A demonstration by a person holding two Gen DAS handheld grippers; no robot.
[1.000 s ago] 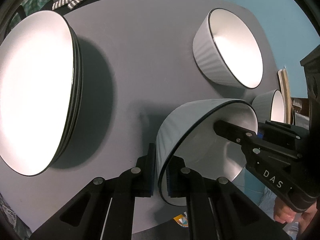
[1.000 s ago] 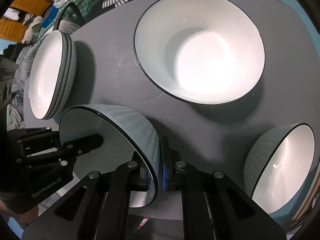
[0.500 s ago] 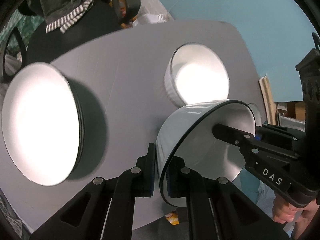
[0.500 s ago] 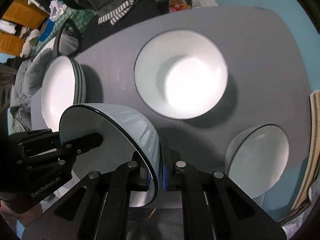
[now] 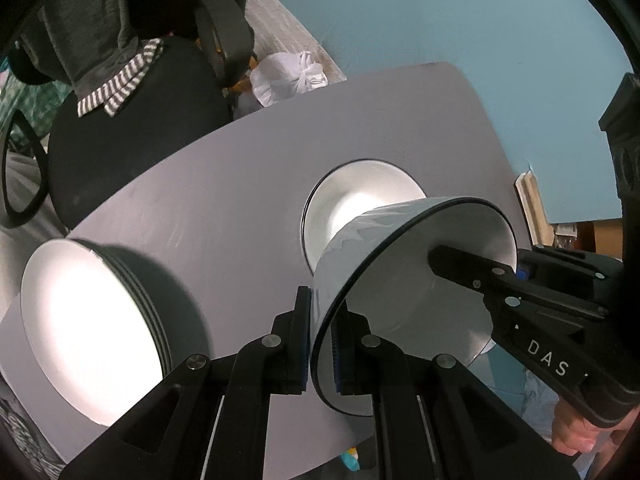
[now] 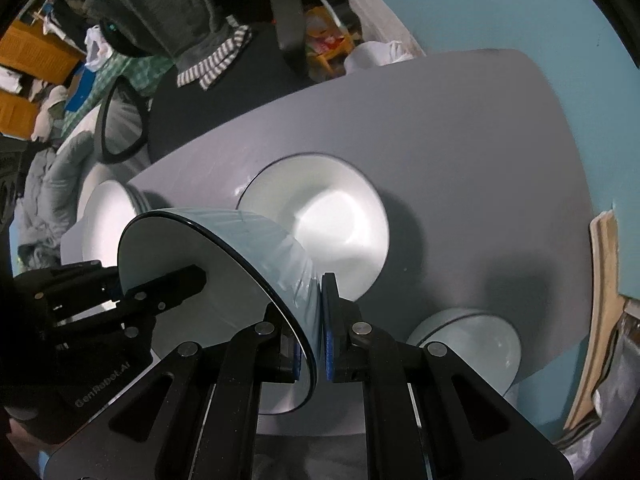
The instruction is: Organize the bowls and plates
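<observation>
Both grippers hold one white ribbed bowl with a dark rim in the air above the grey table. My left gripper is shut on its near rim; my right gripper is shut on the opposite rim of the same bowl. A second bowl sits on the table just beyond the held one, also in the right wrist view. A stack of plates stands at the table's left. A third bowl sits at the near right.
A black office chair draped with grey and striped clothing stands behind the table. A white plastic bag lies on the floor beyond. A blue wall fills the right. Wooden boards lean past the table's right edge.
Both grippers have lifted the bowl well up from the table. The table, plates and other bowls now look smaller and farther, and the chair and wall have come into view.
</observation>
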